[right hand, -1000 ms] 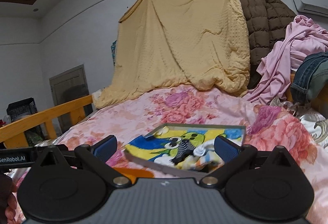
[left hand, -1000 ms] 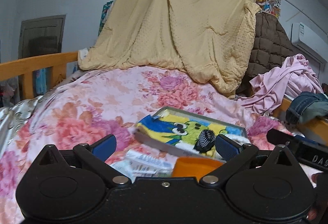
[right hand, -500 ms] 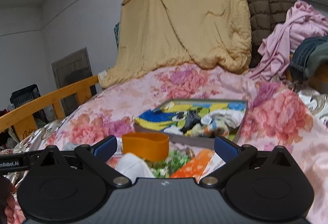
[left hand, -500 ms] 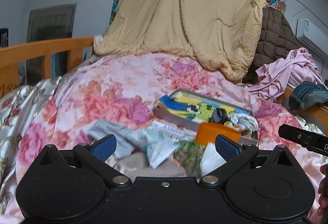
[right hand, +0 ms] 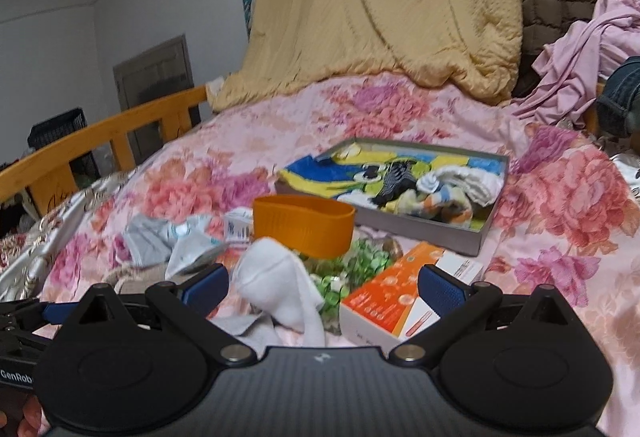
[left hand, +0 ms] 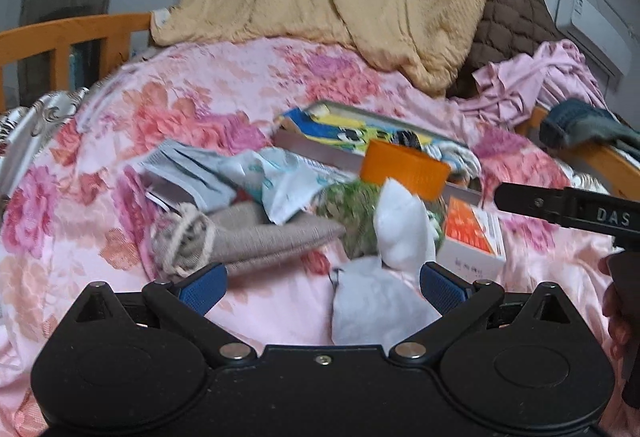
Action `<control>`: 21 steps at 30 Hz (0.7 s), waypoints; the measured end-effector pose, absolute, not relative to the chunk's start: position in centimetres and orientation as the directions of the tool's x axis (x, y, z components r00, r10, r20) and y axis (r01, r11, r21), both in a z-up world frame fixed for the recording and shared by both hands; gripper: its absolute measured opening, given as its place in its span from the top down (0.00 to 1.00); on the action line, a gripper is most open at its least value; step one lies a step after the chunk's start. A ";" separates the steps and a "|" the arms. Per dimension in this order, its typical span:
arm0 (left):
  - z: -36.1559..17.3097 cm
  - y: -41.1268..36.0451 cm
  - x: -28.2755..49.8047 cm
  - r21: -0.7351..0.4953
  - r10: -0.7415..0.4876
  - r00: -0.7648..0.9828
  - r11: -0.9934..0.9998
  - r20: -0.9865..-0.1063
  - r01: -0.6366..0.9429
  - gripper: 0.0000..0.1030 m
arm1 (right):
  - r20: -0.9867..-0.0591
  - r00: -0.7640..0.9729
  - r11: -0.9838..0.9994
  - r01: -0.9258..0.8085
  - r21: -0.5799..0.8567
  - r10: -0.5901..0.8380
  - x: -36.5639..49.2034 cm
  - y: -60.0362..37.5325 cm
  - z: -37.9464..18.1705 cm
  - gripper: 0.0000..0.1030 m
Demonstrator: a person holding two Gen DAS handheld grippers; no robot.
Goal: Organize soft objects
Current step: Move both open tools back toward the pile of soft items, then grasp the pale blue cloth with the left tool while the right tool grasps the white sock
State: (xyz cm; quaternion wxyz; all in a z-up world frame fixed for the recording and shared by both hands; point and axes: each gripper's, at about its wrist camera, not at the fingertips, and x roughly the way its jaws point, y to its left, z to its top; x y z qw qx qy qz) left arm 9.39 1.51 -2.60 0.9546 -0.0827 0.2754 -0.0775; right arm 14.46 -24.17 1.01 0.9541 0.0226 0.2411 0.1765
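While both tools hover above the floral bed [left hand: 192, 105], the left tool [left hand: 322, 283] and right tool [right hand: 322, 287] stand released, jaws spread wide and grasping nothing. Directly ahead of the right tool, between its fingers, a white sock [right hand: 280, 289] lies crumpled, its long axis running from the upper left down toward the tool. Ahead and left of the left tool, a beige knitted sock [left hand: 256, 237] lies with its long axis roughly crosswise, cuff to the left. Beyond both tools an orange band [right hand: 304, 225] stands on edge before a grey tray [right hand: 486, 233] holding bundled socks. An orange-and-white box [right hand: 384, 301] lies ahead-right.
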 end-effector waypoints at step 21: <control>-6.3 -1.8 12.6 -0.176 -0.290 0.731 0.957 -0.618 0.231 0.01 | -0.548 0.749 0.904 -0.426 0.034 0.373 18.3 -20.8 -1.4 0.00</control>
